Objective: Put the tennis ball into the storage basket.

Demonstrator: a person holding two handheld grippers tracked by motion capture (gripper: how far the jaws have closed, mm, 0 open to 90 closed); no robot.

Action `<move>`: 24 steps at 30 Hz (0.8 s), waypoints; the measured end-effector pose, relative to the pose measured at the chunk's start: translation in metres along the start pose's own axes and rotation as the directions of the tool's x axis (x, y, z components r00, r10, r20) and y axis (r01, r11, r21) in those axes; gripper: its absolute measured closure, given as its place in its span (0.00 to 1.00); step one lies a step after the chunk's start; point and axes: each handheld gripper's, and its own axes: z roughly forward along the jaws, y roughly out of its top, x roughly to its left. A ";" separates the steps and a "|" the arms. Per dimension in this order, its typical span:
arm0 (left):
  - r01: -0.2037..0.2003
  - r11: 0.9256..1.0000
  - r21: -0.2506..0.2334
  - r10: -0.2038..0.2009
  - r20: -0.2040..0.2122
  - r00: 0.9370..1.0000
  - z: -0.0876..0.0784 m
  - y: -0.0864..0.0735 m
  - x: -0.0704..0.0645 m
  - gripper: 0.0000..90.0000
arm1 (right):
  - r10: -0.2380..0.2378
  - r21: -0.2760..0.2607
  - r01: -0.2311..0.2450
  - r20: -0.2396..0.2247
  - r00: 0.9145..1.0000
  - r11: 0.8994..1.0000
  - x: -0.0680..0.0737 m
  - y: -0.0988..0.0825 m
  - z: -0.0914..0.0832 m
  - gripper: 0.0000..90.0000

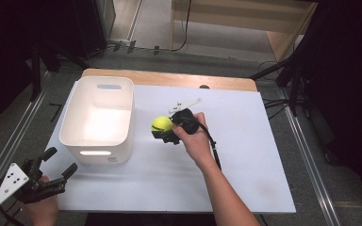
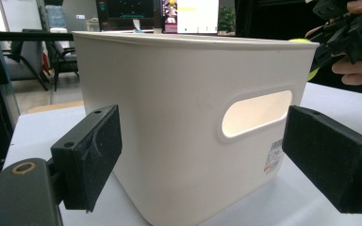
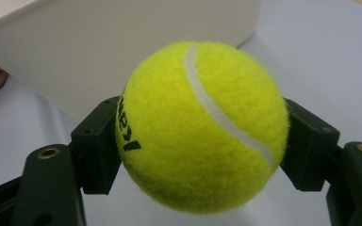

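Tennis ball point(image 3: 201, 127) clamped in right gripper point(image 1: 166, 130), right of white bin point(image 1: 99, 120); left gripper point(image 1: 52, 172) wide, near-left

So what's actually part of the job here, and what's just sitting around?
Part of the job:
- tennis ball, clamped in the right hand-held gripper
- white bin, right beside the ball, probably where it's headed

Just there:
- left hand-held gripper, jaws open, idle at the table's near corner
- wooden furniture and cables on the floor beyond
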 end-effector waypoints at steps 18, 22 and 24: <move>-0.003 1.000 0.003 0.003 -0.002 1.000 0.000 0.000 -0.001 0.14 | -0.034 -0.010 0.034 -0.006 0.999 0.999 0.010 0.017 -0.007 0.28; -0.002 1.000 0.005 0.002 -0.003 1.000 0.000 0.000 0.000 0.14 | -0.046 -0.008 0.046 -0.003 0.999 0.999 0.012 0.022 -0.010 0.28; -0.005 1.000 0.006 0.005 -0.004 1.000 0.001 0.000 0.000 0.14 | -0.047 -0.016 0.046 -0.007 0.999 0.999 0.014 0.027 -0.013 0.28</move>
